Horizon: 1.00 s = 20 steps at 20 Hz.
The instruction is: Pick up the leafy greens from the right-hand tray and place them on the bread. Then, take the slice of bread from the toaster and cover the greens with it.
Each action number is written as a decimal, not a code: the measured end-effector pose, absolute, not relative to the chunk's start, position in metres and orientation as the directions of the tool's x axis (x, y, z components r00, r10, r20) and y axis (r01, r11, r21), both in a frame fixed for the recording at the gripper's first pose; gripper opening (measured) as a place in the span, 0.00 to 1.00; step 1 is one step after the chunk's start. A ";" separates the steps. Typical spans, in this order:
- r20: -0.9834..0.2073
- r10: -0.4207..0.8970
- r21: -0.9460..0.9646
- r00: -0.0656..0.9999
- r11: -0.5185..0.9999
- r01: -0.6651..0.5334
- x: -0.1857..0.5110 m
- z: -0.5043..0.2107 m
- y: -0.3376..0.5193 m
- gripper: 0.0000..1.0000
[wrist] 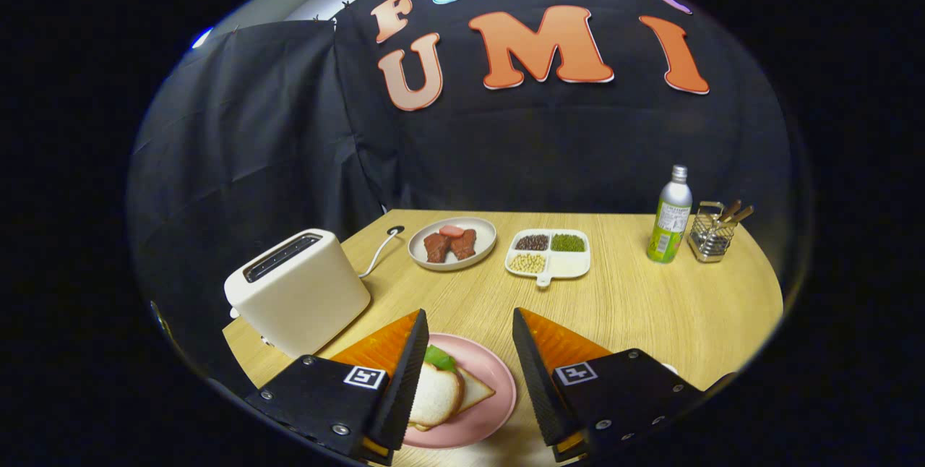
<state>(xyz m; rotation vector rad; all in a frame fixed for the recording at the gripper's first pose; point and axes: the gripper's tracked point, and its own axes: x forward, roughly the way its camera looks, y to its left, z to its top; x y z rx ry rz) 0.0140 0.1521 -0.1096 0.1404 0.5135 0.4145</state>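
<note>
Gripper (468, 373) held above the near edge of a wooden table (650, 308), its two black-and-orange fingers (405, 373) spread wide apart and gripping nothing. Between and just below the fingers lies a pink plate (485, 409) carrying a slice of bread (437, 396) stacked over a second slice, with a piece of leafy greens (439, 357) showing at the far edge of the upper slice; whether the greens lie between the slices or merely beside them cannot be told, since the left finger hides part of the stack. To the left of the plate, close beside the left finger, stands a white toaster (300, 292), its top slot dark, with a white cord (379, 250) running from it toward the back of the table. Beyond the fingers, a round grey plate (484, 243) holds reddish-brown meat pieces (449, 244); just right of it sits a white divided tray (571, 264) with dark, green and pale beans in three compartments. Far right, a green bottle (670, 217) stands upright next to a wire caddy (712, 236).
</note>
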 end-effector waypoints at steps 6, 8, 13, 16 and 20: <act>-0.289 0.373 0.185 0.881 0.925 -0.331 0.026 -0.064 0.140 0.92; -0.259 0.357 0.170 0.897 0.932 -0.321 0.028 -0.057 0.137 0.96; -0.143 0.290 0.043 0.946 0.957 -0.287 0.030 -0.030 0.125 0.97; -0.087 0.279 -0.002 0.956 0.960 -0.280 0.030 -0.019 0.124 0.97; -0.044 0.288 -0.026 0.957 0.957 -0.289 0.022 -0.008 0.136 0.97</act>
